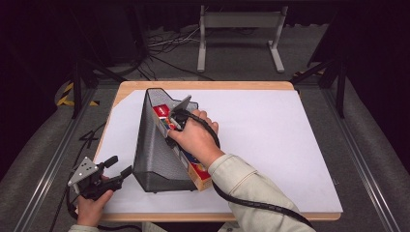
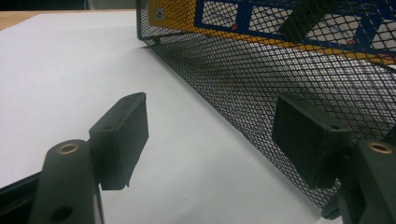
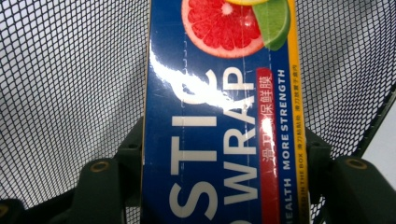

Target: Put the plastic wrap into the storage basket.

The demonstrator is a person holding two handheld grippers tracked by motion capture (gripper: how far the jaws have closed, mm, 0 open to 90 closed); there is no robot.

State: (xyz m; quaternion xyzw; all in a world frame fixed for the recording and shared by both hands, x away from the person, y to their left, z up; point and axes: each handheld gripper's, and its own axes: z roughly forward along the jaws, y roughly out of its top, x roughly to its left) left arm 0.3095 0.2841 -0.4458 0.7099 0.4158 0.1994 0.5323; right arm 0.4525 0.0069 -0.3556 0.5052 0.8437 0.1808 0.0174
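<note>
**Ana:** Box first: where does the plastic wrap box [image 1: 193,166] sit?

**Ben:** It lies slanted along the right-hand edge of the black mesh basket [image 1: 154,150], which stands on the white sheet [image 1: 270,145] covering the wooden table [image 1: 203,85]. The near end of the box sticks out at the basket's front corner; the far end reaches up inside the mesh. From the right gripper view the blue face with white lettering and a cut grapefruit runs straight up the middle, mesh wall on both sides.

**Ana:** And the right gripper [image 1: 175,122]?

**Ben:** It is on the box, partway along it. In its own view one black jaw stands at each long edge of the box, with the box between them. Whether the pads actually press on the cardboard cannot be told from the frames; the jaws sit right at its edges. The right hand [image 1: 196,137] wraps over the gripper above the basket.

**Ana:** The left gripper [image 1: 118,166]?

**Ben:** Jaws apart, nothing between them but bare white sheet. It rests low at the near left corner of the table, pointing at the basket's left wall. In its view the right jaw stands just beside the mesh, and the box's yellow and blue print shows through the mesh higher up.
</note>
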